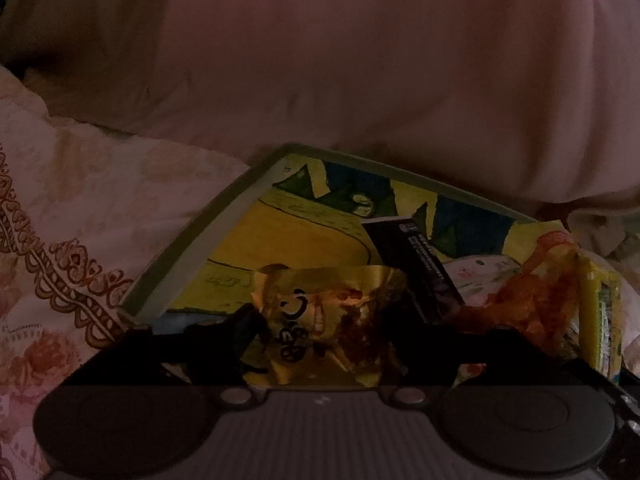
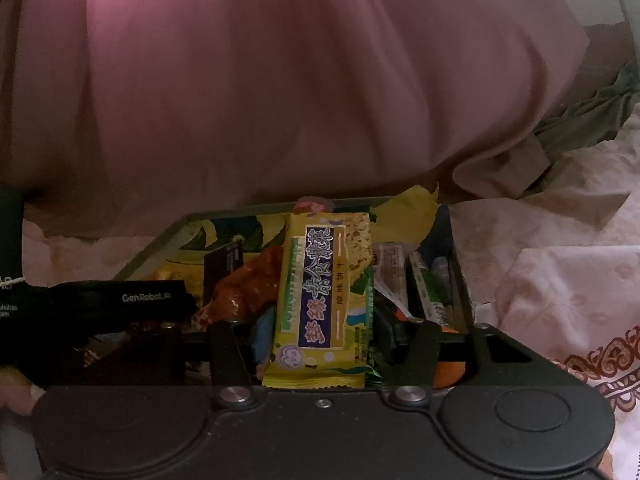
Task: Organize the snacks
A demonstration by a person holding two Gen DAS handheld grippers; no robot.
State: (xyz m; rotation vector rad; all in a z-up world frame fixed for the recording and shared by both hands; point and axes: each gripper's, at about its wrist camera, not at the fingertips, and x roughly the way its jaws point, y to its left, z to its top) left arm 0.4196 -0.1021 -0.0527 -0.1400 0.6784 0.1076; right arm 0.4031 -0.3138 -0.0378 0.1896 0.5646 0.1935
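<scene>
Over the yellow-lined rectangular snack tray (image 1: pixel 192 236) on floral bedding (image 1: pixel 80 208): left gripper (image 1: pixel 324 332) flanking a crinkled gold foil packet (image 1: pixel 320 320), pad contact impossible to tell. Right gripper (image 2: pixel 320 344) around an upright yellow wrapped snack bar (image 2: pixel 324 296), grip likewise unclear.

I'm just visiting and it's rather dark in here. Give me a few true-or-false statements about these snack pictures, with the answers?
1. The shallow tray with a yellow cartoon lining sits on floral bedding. True.
2. The crinkled gold foil packet lies between the left gripper's fingers. True.
3. The right gripper has a red apple between its fingers. False: a long yellow wrapped snack bar.
4. The tray holds only one snack. False: several packets, including an orange wrapper.
</scene>
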